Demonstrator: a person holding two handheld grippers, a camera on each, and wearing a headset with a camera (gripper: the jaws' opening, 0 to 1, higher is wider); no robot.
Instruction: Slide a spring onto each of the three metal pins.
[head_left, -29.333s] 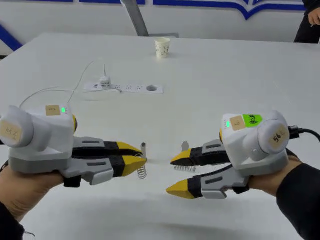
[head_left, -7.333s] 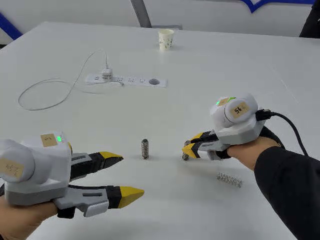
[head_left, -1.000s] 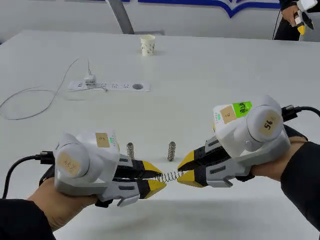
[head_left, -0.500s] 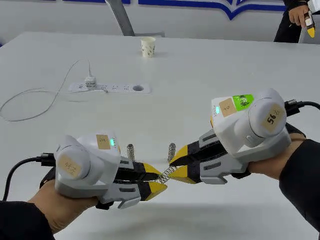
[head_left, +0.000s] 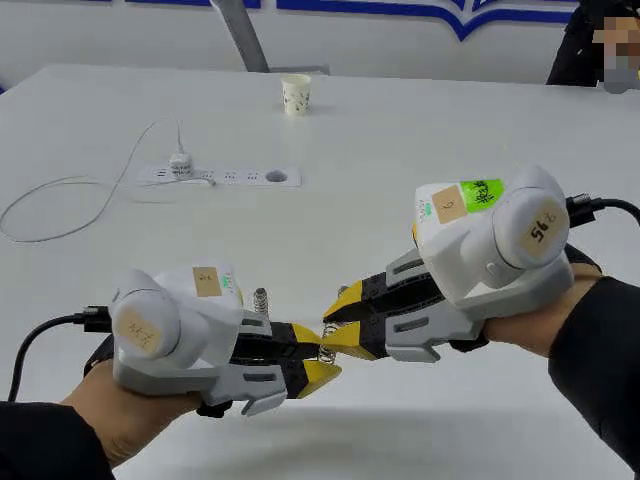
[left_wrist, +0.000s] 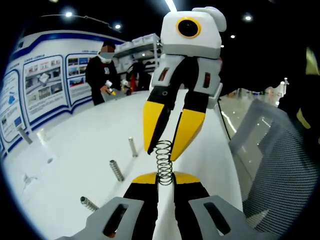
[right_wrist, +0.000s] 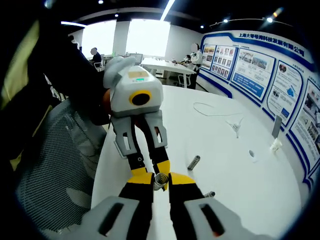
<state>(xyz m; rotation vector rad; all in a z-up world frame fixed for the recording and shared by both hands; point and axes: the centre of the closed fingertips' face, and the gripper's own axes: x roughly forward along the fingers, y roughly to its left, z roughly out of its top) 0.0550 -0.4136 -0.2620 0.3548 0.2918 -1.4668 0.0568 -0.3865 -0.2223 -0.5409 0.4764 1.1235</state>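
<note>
1. Jaws, left gripper (left_wrist: 160, 178) (nearest the person): closed on the near end of the spring (left_wrist: 163, 159), with the yellow tips pinching its last coils.
2. Spring: spans the short gap between the two grippers, lifted clear of the table (head_left: 420, 130). In the head view its axis runs from near-left to far-right.
3. Jaws, right gripper (right_wrist: 161, 179): narrowed to about the coil's width and clamped on the far end. In the right gripper view the coil's open ring sits between the tips, facing the camera.
4. Handling, judged: light, thin wire that gives both along and across its axis (likely to bow or flick away if squeezed hard or let go unevenly). Smooth wire on smooth tips may slip. The best hold is across the coils near one end, leaving the other end's bore open for a pin. With both ends gripped no bore is free, so one gripper would have to give up its end.
5. Pins, beyond the jaws in the left gripper view: a loaded pin (left_wrist: 89, 203), a second loaded pin (left_wrist: 116, 170), then the bare pin (left_wrist: 132, 146) farthest. The bare pin stands upright, well apart from the held spring.
6. Far side of the table: power strip (head_left: 225, 176) and paper cup (head_left: 295, 95), neither involved.
</note>
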